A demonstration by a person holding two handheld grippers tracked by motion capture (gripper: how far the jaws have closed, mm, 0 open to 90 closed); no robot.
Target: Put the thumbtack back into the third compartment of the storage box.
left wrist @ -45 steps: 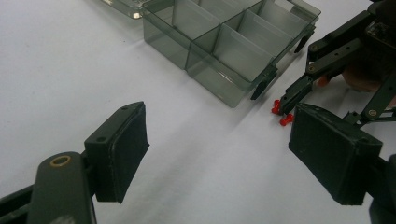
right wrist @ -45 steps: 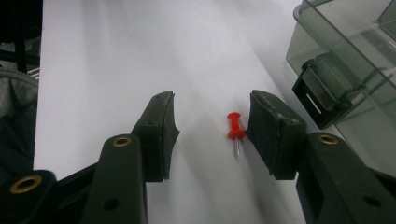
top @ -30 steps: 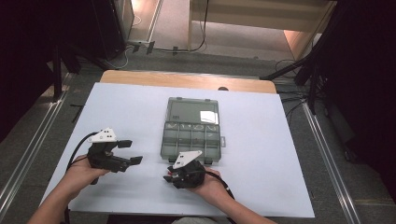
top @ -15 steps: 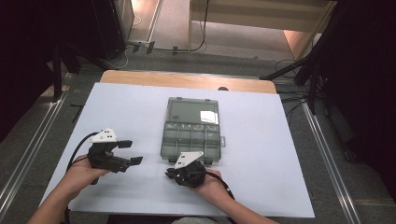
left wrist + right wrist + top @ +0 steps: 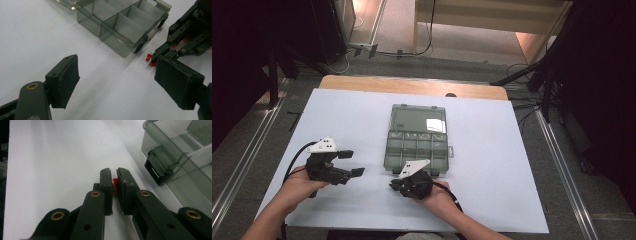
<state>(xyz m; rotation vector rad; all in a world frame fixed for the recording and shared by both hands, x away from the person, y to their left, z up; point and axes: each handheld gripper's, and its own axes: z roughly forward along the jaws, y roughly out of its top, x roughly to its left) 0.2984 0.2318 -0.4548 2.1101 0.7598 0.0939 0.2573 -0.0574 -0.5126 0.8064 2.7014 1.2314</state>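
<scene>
Two grippers on the white surface point(image 5: 512, 165), one per hand. Right gripper point(image 5: 113, 178) w/ jaws pinched nearly together on a small red piece point(image 5: 115, 185), pads pressing it from both sides. Been closing within the last sec: jaws clearly wider in the earlier high view, narrow by the half-sec mark, about the same now. Red piece sits low at the surface, just beside the near left corner of the smoky clear organizer box point(image 5: 417, 137), close to its dark latch point(image 5: 157, 171). Also visible from the left gripper view, red bit point(image 5: 149, 57) poking out at the right gripper's tips, next to the box's front edge.

Left gripper point(image 5: 116, 82) w/ jaws spread wide, nothing but bare surface between the pads, aimed toward the box & the other gripper. Well apart from the box in the high view point(image 5: 349, 164), same spot as a sec ago.

Box itself unmoved vs earlier, lid open, several compartments, looking empty afaict. Both hands basically parked, only real change = right jaws closing on the red piece.
</scene>
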